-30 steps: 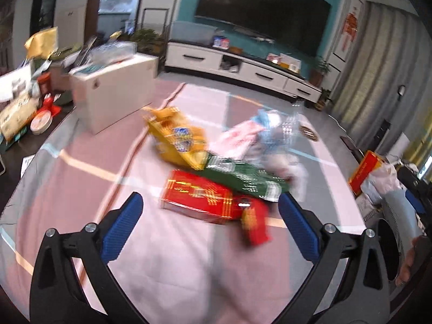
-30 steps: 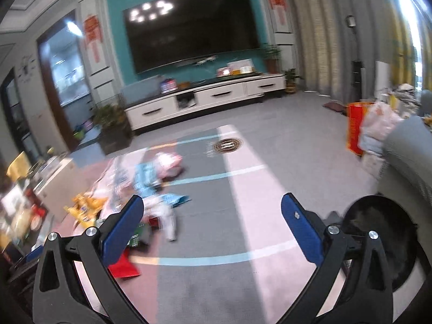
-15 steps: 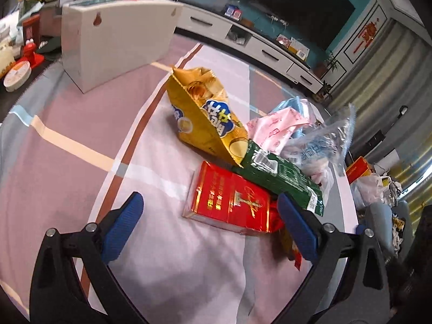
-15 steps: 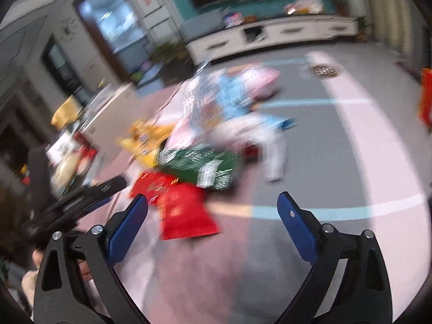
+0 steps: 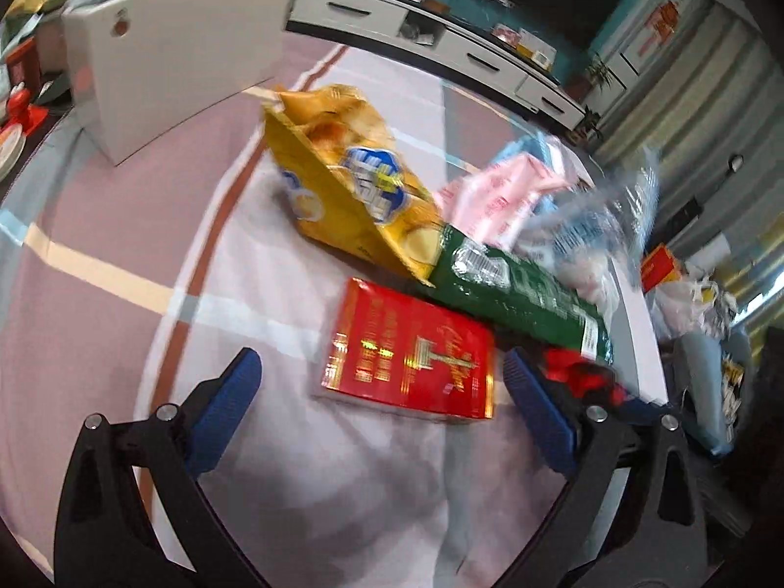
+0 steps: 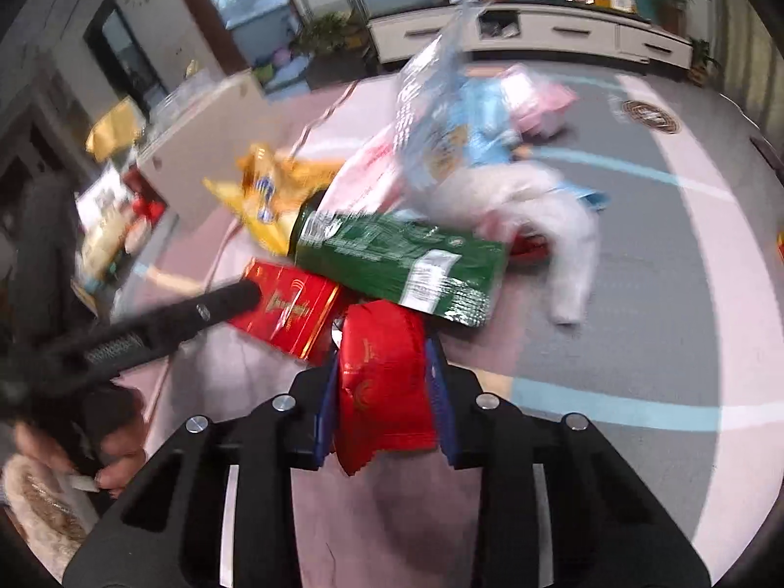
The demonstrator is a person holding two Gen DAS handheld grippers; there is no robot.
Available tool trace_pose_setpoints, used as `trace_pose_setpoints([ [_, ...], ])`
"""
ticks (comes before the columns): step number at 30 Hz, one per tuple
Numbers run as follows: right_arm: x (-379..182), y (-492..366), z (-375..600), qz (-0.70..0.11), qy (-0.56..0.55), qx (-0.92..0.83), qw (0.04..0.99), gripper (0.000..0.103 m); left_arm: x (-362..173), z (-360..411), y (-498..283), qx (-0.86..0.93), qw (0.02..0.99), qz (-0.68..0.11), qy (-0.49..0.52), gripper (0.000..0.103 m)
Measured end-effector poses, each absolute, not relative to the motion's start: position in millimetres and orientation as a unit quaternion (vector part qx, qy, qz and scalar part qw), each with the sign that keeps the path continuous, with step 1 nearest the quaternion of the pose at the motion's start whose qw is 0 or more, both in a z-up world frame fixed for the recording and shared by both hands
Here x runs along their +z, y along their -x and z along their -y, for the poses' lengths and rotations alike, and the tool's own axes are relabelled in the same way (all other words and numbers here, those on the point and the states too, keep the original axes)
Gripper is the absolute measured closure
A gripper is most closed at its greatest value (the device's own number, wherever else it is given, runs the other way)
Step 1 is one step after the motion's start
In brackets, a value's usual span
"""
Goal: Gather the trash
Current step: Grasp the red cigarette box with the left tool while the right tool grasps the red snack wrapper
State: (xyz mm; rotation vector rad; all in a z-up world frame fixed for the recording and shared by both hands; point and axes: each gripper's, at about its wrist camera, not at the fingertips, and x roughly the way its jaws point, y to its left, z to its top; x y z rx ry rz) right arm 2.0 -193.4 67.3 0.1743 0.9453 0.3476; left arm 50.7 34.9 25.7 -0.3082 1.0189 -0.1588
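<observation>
1. Step in hand: the first pick from a pile of trash on the floor rug. The right gripper is closing its jaws on a red foil packet, which sits between the pads.
2. The left gripper is spread wide and empty, with a red box lying at 12 o'clock between its fingers.
3. Likely next: lift the packet clear, while the left closes on the box.
4. Only the right view shows the grip; the left view shows the yellow chip bag and green bag more clearly, at 12 and 1 o'clock.
</observation>
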Motion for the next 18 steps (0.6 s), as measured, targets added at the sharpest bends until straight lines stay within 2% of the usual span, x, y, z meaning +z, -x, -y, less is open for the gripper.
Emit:
trace_pose_setpoints([
  [6,80,4,229,-0.430,-0.113,0.136,0.885,0.070,14,3,-51,-0.057,0.864,-0.498,0.051,0.003],
  [13,87,5,235,-0.428,-0.122,0.135,0.885,0.070,3,2,-54,-0.044,0.864,-0.500,0.045,0.003],
  [15,91,10,235,-0.428,-0.122,0.142,0.884,0.070,4,-1,-52,-0.041,0.869,-0.490,0.050,0.009],
  [18,102,21,235,-0.417,-0.120,0.150,0.888,0.070,4,-2,-49,-0.041,0.870,-0.488,0.050,0.010],
])
